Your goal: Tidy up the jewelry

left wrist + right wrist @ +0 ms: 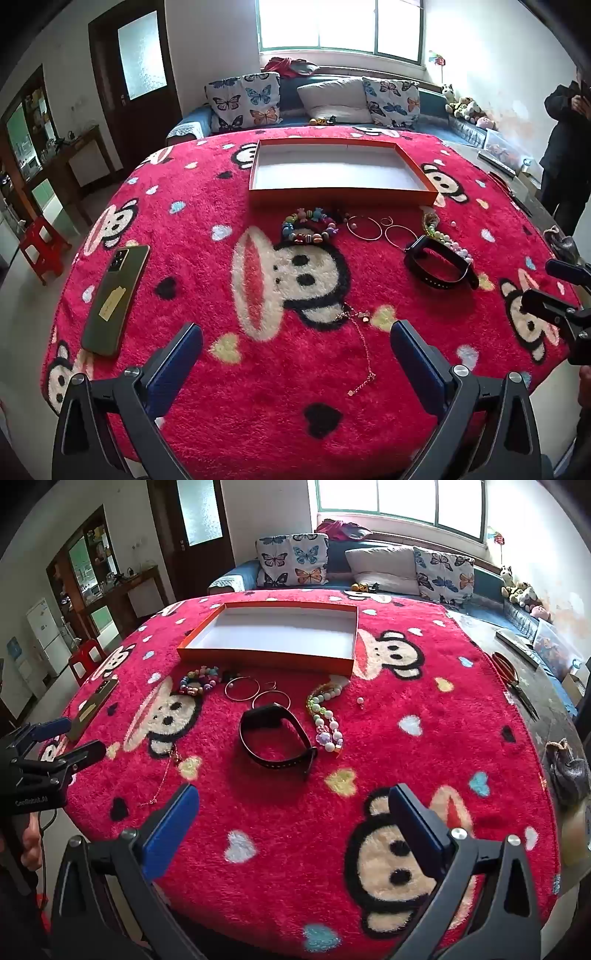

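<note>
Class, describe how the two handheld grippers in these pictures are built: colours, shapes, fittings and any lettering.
Both the left gripper and the right gripper have black angular frames with silver round bolts and two flat blue-padded fingers. Seen from the right wrist view, the left gripper's black body bears small white lettering, too blurred to read, and a thin dark cable hangs beneath it.

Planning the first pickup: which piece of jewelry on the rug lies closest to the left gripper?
The thin gold chain. It trails down toward the left gripper, while the beads, hoops and black band lie farther up, near the orange box.
</note>
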Available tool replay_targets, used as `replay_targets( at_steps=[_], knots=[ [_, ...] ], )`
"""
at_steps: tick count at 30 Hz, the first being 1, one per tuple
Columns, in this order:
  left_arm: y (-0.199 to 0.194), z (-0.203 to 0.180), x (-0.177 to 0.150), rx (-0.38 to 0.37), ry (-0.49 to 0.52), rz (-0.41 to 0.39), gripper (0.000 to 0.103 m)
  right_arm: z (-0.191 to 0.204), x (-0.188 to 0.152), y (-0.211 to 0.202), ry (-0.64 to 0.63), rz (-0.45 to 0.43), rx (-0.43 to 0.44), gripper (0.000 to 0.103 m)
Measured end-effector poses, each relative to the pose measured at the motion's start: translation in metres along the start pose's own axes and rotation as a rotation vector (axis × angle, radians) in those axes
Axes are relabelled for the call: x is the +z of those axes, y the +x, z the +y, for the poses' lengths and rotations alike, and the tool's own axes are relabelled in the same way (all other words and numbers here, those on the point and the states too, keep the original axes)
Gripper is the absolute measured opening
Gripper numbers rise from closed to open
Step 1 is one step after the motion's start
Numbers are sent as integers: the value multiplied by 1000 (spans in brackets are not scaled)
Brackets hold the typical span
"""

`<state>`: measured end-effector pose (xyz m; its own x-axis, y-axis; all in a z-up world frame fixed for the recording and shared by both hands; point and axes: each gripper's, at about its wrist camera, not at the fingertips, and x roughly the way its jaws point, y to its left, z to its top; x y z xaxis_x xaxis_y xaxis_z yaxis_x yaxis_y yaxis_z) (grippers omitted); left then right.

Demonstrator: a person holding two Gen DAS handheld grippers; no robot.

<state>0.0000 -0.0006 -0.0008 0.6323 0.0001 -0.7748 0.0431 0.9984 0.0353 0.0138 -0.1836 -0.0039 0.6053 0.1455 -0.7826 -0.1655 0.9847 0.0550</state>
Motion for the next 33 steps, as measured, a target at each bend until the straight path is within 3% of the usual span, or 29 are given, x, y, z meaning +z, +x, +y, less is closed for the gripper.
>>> replay_targets(
  at_steps=[33],
  knots=[
    [-7,1,2,20,9,-12,103,-1,0,-2,12,-3,11,103]
  ],
)
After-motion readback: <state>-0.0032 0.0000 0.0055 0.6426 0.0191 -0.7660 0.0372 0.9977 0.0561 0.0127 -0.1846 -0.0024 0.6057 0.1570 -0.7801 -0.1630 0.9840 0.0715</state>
